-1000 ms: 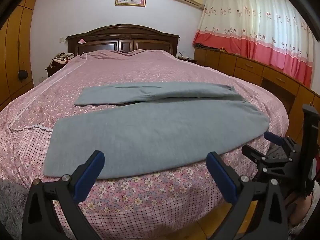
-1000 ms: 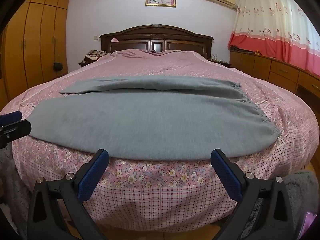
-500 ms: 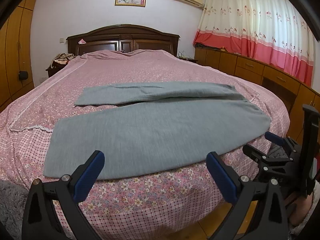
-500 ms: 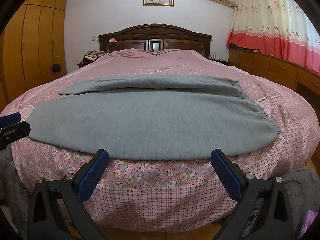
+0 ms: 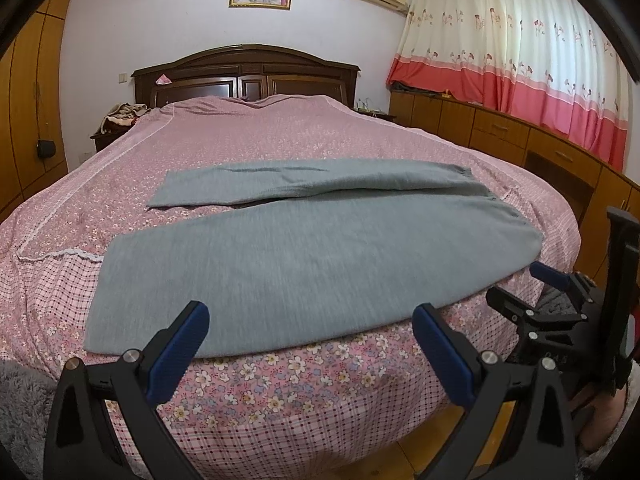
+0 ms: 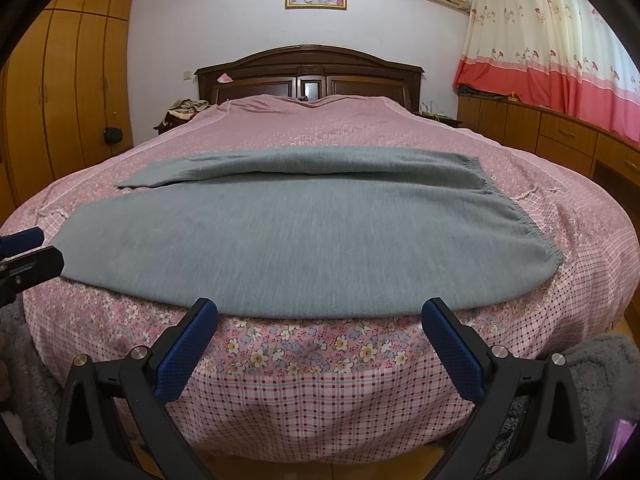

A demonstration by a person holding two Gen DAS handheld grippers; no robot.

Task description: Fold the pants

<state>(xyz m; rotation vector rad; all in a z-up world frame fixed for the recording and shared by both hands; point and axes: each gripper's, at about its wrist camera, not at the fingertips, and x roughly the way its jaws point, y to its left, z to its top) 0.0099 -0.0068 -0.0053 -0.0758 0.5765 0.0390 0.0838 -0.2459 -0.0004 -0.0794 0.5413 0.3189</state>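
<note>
Grey pants (image 5: 304,264) lie spread flat across the foot of the pink bed (image 5: 280,140), legs pointing left, waistband at the right. They also show in the right wrist view (image 6: 304,240). My left gripper (image 5: 310,328) is open and empty, hovering at the bed's front edge just short of the near leg. My right gripper (image 6: 320,324) is open and empty at the front edge near the pants' middle. The right gripper also shows at the right of the left wrist view (image 5: 560,300), and the left gripper's fingertips (image 6: 24,252) at the left of the right wrist view.
A dark wooden headboard (image 5: 248,72) stands at the far end. Wooden cabinets (image 5: 520,140) run along the right wall under red and white curtains (image 5: 520,60). A wardrobe (image 6: 68,92) stands on the left. A grey fluffy rug (image 6: 600,372) lies on the floor.
Both grippers have crept slightly closer to the bed's front edge. The pants have not moved.
</note>
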